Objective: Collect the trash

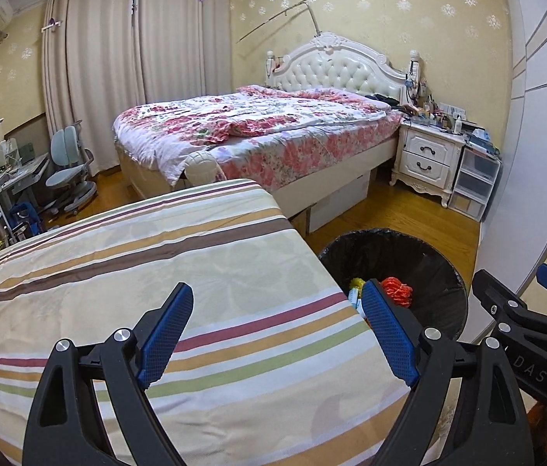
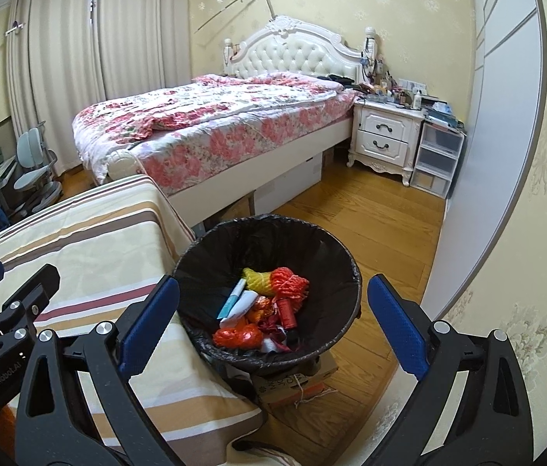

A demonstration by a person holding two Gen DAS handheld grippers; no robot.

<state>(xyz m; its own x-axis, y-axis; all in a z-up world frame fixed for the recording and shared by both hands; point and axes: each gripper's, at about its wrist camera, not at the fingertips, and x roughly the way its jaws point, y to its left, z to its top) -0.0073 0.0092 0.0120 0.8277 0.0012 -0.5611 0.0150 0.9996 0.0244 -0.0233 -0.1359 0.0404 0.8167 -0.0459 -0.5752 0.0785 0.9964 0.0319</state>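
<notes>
Both tongs spread wide, nothing gripped: left gripper (image 1: 277,310) over striped cloth (image 1: 157,272), right gripper (image 2: 273,303) over trash bin (image 2: 195,268). Bin holds orange netting (image 2: 289,285) at 12 o'clock and a wrapper (image 2: 230,303) at 9.

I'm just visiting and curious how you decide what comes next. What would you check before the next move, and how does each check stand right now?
1. Left hand-held gripper open and empty: ok.
2. Right hand-held gripper open and empty: ok.
3. Bin upright, liner in place: ok.
4. Trash lies inside the bin, none over the rim: ok.
5. Striped cover free of trash: ok in the part shown.
6. Floor free of trash: cannot tell; the bin and bed hide parts.
</notes>
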